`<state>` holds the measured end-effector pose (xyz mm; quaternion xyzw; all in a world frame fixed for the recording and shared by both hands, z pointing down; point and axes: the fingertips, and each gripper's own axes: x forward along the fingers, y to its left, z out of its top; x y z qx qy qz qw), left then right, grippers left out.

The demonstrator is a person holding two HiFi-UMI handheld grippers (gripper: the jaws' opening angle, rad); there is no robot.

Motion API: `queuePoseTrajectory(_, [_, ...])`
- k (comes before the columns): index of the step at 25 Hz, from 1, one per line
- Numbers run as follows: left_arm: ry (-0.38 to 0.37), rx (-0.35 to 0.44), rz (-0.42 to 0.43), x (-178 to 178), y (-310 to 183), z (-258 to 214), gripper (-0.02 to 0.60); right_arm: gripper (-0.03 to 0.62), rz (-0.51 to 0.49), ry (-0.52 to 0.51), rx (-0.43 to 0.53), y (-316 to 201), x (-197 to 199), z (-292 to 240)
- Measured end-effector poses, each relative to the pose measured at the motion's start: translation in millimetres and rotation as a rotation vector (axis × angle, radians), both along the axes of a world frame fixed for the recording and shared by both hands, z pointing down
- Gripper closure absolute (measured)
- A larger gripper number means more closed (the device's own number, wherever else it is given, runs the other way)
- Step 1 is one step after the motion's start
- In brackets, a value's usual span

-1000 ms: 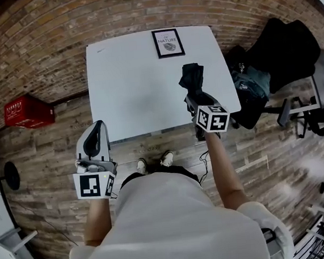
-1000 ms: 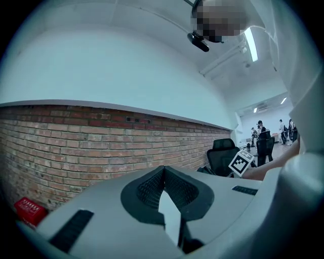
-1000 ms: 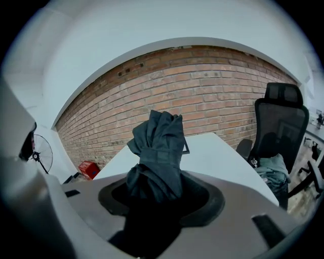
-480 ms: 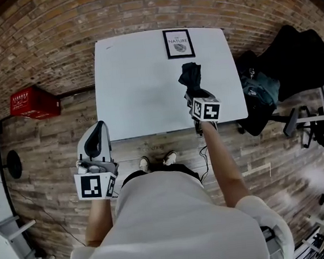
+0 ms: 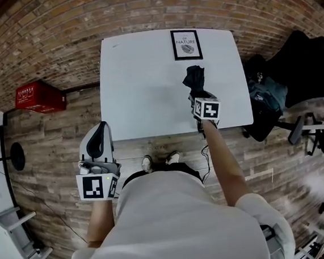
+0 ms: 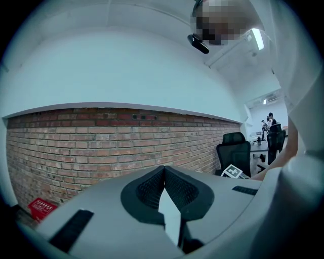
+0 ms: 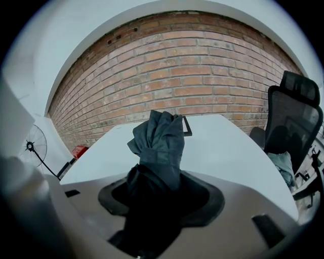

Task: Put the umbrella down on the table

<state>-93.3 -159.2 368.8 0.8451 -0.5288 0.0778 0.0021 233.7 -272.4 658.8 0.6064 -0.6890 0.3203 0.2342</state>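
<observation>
While the folded dark umbrella (image 5: pixel 194 77) is clamped in the right tool (image 5: pixel 198 98) (jaws partly closed on it), it is held over the white counter (image 5: pixel 141 88), right side; the left tool (image 5: pixel 96 131) is seen shut, empty, short of the counter's near edge.

Crumpled cloth umbrella (image 5: pixel 194 77), smooth matt table (image 5: pixel 141 88)

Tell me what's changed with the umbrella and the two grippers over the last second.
The right gripper, shut on the folded umbrella, sank and moved farther in over the table. Nothing was let go. The left gripper stayed shut and empty at the person's side, and the umbrella is still gripped.
</observation>
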Motion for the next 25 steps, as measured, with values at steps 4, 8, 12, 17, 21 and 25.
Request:
queuePoseTrajectory(4, [-0.009,-0.01,-0.018,-1,-1,0,0.558,0.359,-0.006,-0.005,-0.03,-4,1,15])
queuePoseTrajectory(8, [-0.013,-0.012,-0.03,-3,0,-2,0.558,0.359,-0.003,-0.013,-0.05,-9,-1,23])
queuePoseTrajectory(12, [-0.01,-0.019,-0.04,-3,3,0,0.558,0.358,-0.008,-0.008,-0.062,-12,-2,28])
queuePoseTrajectory(17, [-0.003,-0.023,-0.036,-1,5,2,0.558,0.358,-0.006,0.0,-0.087,-10,-1,38])
queuePoseTrajectory(21, [-0.005,-0.021,-0.044,-5,6,1,0.558,0.358,0.002,0.014,-0.101,-14,1,44])
queuePoseTrajectory(25, [-0.012,-0.024,-0.054,-9,7,0,0.558,0.356,0.007,0.021,-0.108,-16,3,48])
